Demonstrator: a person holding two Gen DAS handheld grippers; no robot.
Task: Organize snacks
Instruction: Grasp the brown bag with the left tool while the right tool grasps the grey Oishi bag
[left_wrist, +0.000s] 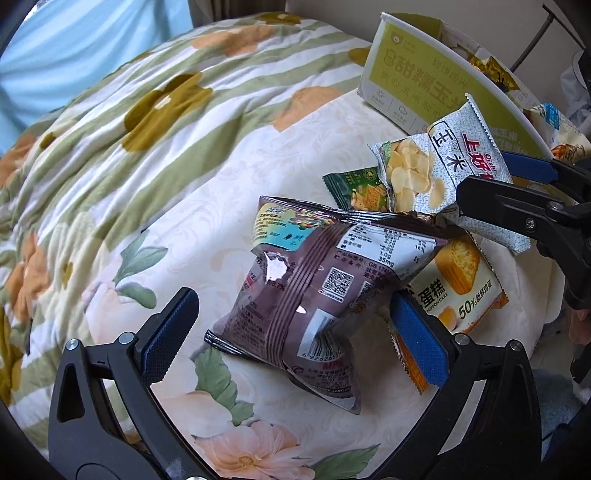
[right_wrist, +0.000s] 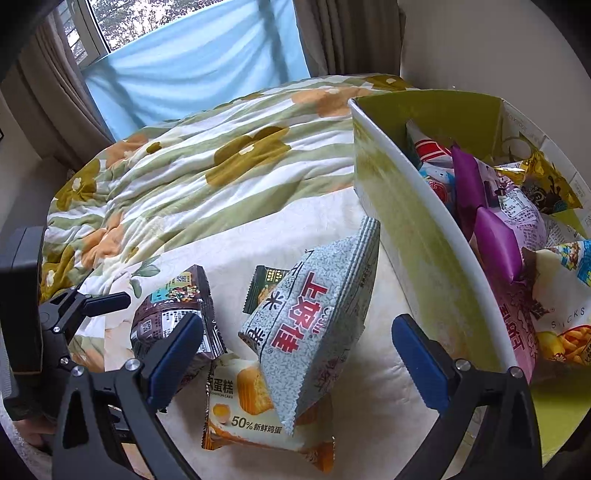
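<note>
1. The loose snacks lie on the bed (left_wrist: 110, 155), on the cream floral sheet, just beside the green cardboard box (right_wrist: 413, 221) that already holds several packets.
2. The left tool (left_wrist: 291, 332) is wide open and holds nothing; the brown snack bag (left_wrist: 306, 291) lies between its blue pads, back side up, tilted over the other packets.
3. In its own view the right tool (right_wrist: 295, 354) also stands wide open, straddling the grey corn-chip bag (right_wrist: 314, 325). That bag leans on the chiffon cake packet (right_wrist: 251, 402); the left view suggests light contact, but I cannot tell whether any grip exists.
4. A small dark green cracker packet (right_wrist: 264, 286) lies at 12 o'clock from the cake.
5. My judgement: close gently on the puffy bag's middle, lift it clear of the box wall at 2 o'clock, then release inside.
6. Squeezing hard risks crushing the chips or popping the bag.
</note>
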